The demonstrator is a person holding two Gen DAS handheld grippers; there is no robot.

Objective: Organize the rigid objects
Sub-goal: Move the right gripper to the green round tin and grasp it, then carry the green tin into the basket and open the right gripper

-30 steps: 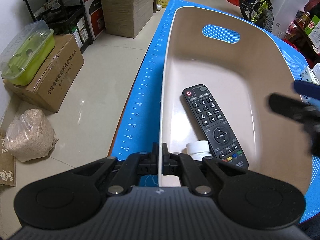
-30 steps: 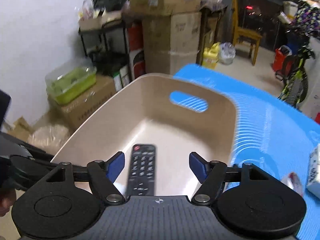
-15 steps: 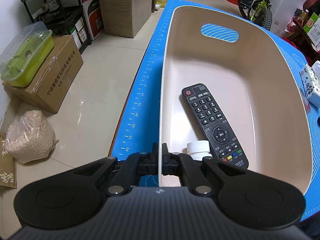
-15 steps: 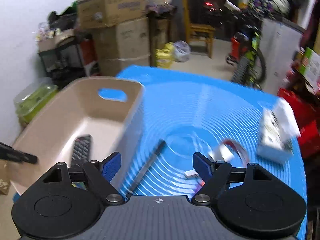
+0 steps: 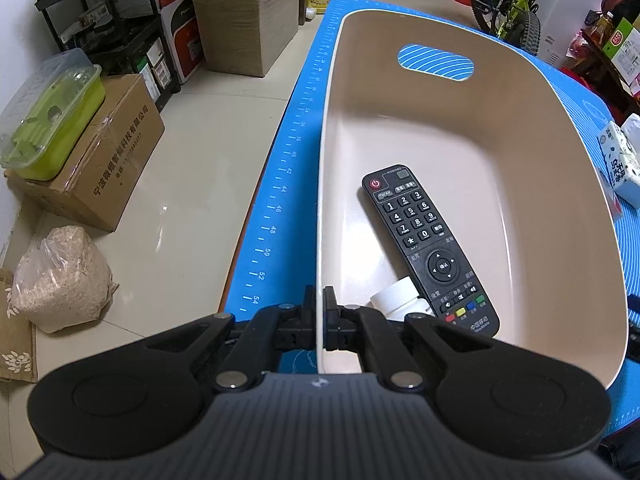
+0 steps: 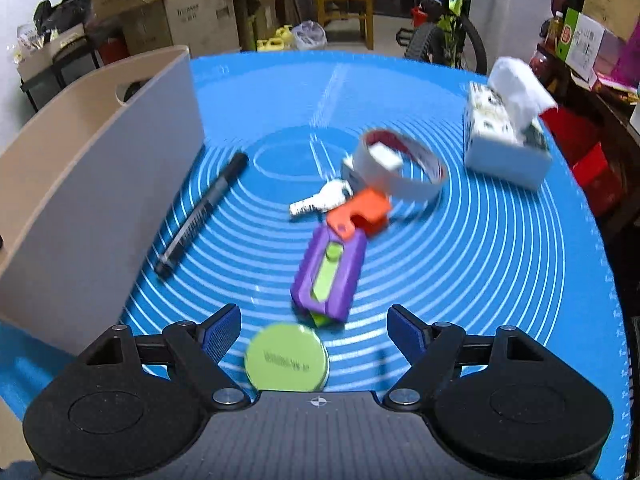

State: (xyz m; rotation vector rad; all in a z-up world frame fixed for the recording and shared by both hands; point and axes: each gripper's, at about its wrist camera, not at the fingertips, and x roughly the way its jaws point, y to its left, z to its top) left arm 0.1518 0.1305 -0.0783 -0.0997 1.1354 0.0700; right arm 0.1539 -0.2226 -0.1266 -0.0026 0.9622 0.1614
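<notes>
My left gripper (image 5: 319, 312) is shut on the near rim of the beige bin (image 5: 532, 184). In the bin lie a black remote (image 5: 428, 248) and a small white bottle (image 5: 396, 298). My right gripper (image 6: 314, 330) is open and empty, low over the blue mat (image 6: 500, 260) to the right of the bin (image 6: 100, 168). In front of it lie a green round lid (image 6: 286, 358), a purple and orange toy (image 6: 334, 260), a white key-shaped piece (image 6: 320, 202), a white roll of tape (image 6: 400, 168) and a black marker (image 6: 204, 212).
A tissue box (image 6: 506, 136) stands at the mat's far right, also in the left wrist view (image 5: 620, 164). Left of the table, on the floor, are cardboard boxes (image 5: 92, 172), a green container (image 5: 48, 120) and a bag of grain (image 5: 60, 280). A bicycle (image 6: 444, 32) stands behind.
My right gripper has swung from over the bin to the right and down over the loose objects on the mat. The left gripper stays shut on the bin's rim.
</notes>
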